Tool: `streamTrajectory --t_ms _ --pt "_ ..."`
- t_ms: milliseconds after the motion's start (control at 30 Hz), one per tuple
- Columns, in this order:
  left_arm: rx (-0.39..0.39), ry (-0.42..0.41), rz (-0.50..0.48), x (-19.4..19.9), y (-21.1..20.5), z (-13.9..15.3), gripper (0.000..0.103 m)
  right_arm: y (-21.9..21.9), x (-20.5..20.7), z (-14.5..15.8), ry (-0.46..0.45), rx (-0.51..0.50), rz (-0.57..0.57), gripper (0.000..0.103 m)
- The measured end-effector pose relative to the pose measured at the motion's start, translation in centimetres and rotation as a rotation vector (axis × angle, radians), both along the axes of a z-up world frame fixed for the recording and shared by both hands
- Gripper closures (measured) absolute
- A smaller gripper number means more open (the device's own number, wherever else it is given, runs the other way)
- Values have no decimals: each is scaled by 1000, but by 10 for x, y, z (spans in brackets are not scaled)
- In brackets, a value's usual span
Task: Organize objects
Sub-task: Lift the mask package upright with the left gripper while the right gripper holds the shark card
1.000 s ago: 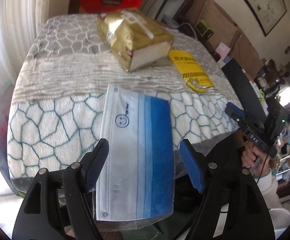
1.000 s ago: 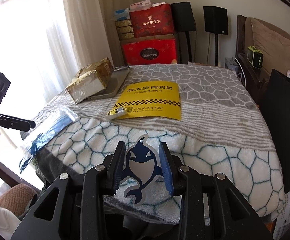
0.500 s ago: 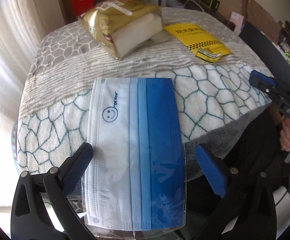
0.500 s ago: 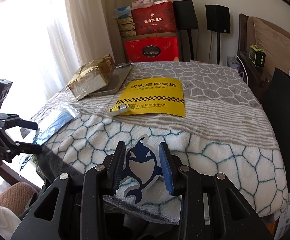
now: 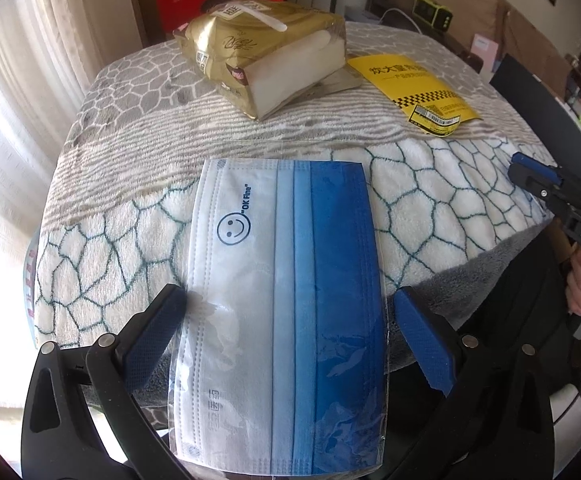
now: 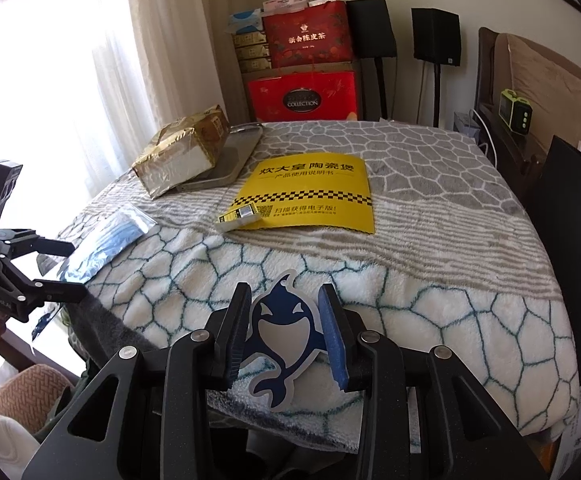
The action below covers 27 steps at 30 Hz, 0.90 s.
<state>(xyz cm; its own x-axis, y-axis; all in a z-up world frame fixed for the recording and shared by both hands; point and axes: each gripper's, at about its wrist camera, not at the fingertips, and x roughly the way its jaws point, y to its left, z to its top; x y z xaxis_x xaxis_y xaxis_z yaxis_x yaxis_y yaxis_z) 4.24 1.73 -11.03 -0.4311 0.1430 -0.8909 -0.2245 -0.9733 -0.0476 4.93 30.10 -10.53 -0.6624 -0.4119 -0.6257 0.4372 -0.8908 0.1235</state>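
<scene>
Left wrist view: left tool [image 5: 290, 328] wide open astride mask packet [image 5: 286, 304].

Your mask pack [image 5: 282, 312] runs white to pale blue to deep blue in stripes, with a dark smiley printed on the white. The blanket [image 5: 430, 208] under it is white with teal cell outlines, then grey-and-white wavy bands, then grey with white cells. The tissue pack [image 5: 258, 52] is gold, the leaflet [image 6: 310, 196] yellow with a black checker strip, the whale card [image 6: 284, 336] navy and white.
</scene>
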Motion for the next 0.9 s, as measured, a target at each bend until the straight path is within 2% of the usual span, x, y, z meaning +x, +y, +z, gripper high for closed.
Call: streamTrajectory --t_ms 100,167,233,267,333,400,467,533,633,900 --pt "4 19 30 0 -2 3 14 0 1 3 9 -3 -1 68" --pt "6 27 53 0 -7 6 33 1 2 4 14 -1 0 68" --pt "14 24 85 -2 -14 10 60 2 2 5 16 -3 1 68" --pt "26 19 95 -3 -18 11 67 2 2 5 16 -5 1 68" --pt "81 6 116 -5 -27 13 88 2 2 6 19 -6 3 68" --pt "80 -4 144 -8 -36 14 90 1 3 6 21 1 3 68" --pt "153 -28 161 -12 -47 15 90 0 5 7 27 3 4 68" --pt "177 -28 176 -12 -53 19 90 1 5 9 33 2 5 68" --pt "150 13 170 -11 -52 28 90 1 6 12 43 0 3 68" --pt "145 138 134 -2 -46 56 90 9 14 23 85 -13 2 68"
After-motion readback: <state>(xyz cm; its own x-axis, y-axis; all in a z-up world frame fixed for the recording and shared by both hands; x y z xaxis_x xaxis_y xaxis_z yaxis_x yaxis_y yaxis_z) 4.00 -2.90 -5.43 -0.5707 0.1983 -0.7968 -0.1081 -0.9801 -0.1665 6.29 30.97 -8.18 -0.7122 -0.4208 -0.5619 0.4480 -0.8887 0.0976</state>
